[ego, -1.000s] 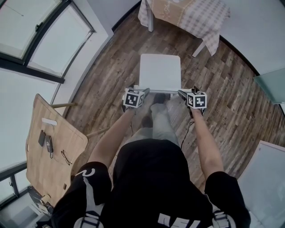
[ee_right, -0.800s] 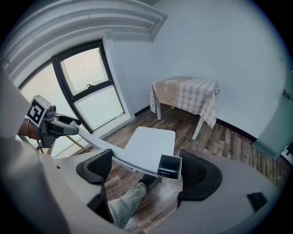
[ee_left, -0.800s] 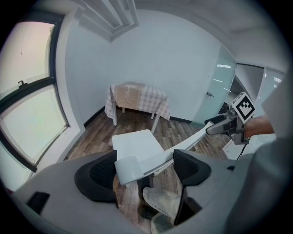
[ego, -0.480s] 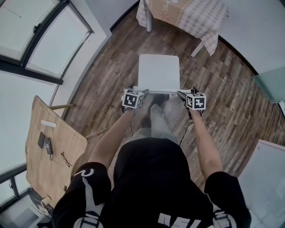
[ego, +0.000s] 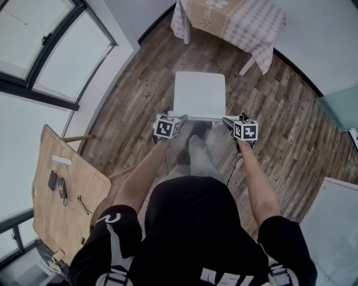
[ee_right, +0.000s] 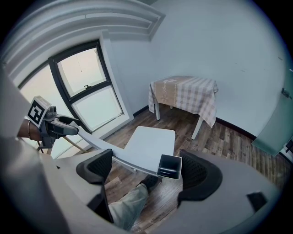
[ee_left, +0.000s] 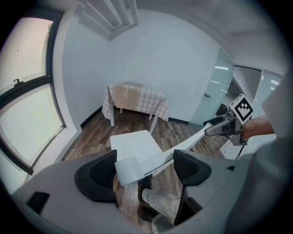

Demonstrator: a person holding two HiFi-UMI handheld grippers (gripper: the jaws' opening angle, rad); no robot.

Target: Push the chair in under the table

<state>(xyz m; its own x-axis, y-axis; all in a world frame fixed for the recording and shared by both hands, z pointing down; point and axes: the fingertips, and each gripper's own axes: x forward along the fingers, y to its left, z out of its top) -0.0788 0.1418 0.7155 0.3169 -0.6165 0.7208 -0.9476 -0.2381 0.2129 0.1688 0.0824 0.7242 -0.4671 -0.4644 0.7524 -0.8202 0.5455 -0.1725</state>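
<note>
Chair (ego: pixel 199 94) sits mid-floor (ego: pixel 279 111), well apart from table (ego: pixel 235 17), seat not yet under it; left gripper (ego: pixel 179 119) and right gripper (ego: pixel 227 120) straddle backrest (ego: pixel 202 118) ends, jaws spread, unclamped; most of push judged outstanding.

The chair (ego: pixel 199 94) is plain white. The table (ego: pixel 186 31) has white legs; its cloth (ego: pixel 240 22) is beige in the middle with a pale flower motif and checked beige and white round the edges. The floor (ego: pixel 285 111) is dark brown wood planking with grey streaks. The walls (ee_left: pixel 155 59) are pale blue-grey. The left gripper (ego: pixel 180 118) and right gripper (ego: pixel 226 119) are grey with black pads (ee_left: pixel 103 171) and black-and-white square markers (ego: pixel 166 126). The shirt (ego: pixel 190 223) is black with white print, the trousers (ego: pixel 198 159) pale grey.
</note>
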